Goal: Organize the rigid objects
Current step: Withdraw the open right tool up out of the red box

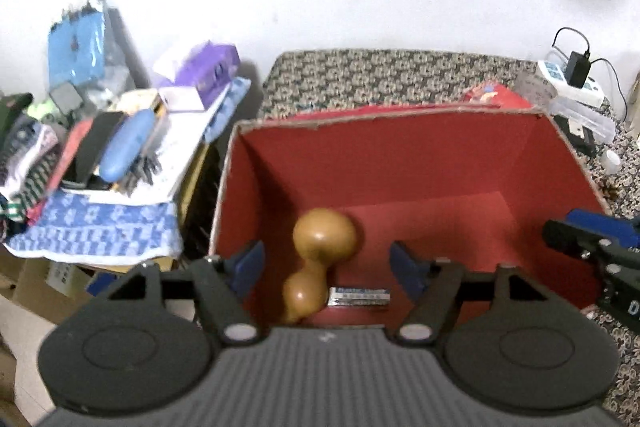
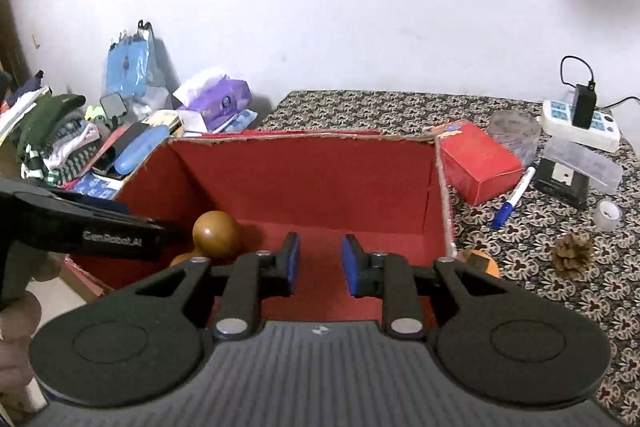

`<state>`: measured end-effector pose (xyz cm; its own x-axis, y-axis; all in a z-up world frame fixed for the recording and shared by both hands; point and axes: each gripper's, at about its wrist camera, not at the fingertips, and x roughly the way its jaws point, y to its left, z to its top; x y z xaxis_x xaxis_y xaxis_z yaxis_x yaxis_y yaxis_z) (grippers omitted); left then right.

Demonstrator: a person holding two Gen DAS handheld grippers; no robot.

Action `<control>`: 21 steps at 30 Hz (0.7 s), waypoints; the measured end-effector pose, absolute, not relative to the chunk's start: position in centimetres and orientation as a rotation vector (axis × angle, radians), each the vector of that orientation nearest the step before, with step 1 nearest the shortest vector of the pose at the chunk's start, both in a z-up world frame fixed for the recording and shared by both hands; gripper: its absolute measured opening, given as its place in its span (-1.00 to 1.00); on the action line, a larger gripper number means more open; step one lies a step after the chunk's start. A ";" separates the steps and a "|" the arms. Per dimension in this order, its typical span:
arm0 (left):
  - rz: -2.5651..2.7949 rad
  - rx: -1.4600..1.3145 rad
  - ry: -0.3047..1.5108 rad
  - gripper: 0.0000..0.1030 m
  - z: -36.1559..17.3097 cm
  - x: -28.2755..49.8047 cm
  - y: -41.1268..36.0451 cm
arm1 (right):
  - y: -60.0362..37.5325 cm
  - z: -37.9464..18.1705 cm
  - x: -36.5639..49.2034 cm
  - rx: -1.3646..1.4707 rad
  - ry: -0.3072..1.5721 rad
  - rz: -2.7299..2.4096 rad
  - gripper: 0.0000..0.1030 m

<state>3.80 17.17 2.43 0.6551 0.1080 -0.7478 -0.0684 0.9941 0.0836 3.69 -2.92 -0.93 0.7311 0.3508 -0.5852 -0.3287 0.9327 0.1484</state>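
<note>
Below, wooden gourd (image 1: 320,259) in red box (image 1: 420,155), between released left tongs (image 1: 325,269), right tongs (image 2: 318,263) nearly clenched, empty

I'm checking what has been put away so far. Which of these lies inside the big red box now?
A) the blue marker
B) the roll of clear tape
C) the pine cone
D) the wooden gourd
D: the wooden gourd lies on the floor of the big red box, while the marker, pine cone and tape sit outside on the patterned cloth.
</note>
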 end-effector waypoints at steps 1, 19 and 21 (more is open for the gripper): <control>0.111 0.050 0.848 0.48 2.8 3.5 16.9 | -3.1 -0.8 3.6 0.038 0.650 0.375 -0.82; 0.301 0.039 0.824 0.74 5.5 -2.9 10.0 | -7.7 0.6 0.9 0.035 0.597 0.561 -0.32; 0.324 0.037 0.825 0.75 5.3 -3.4 9.2 | -8.3 0.5 0.9 0.036 0.605 0.583 -0.32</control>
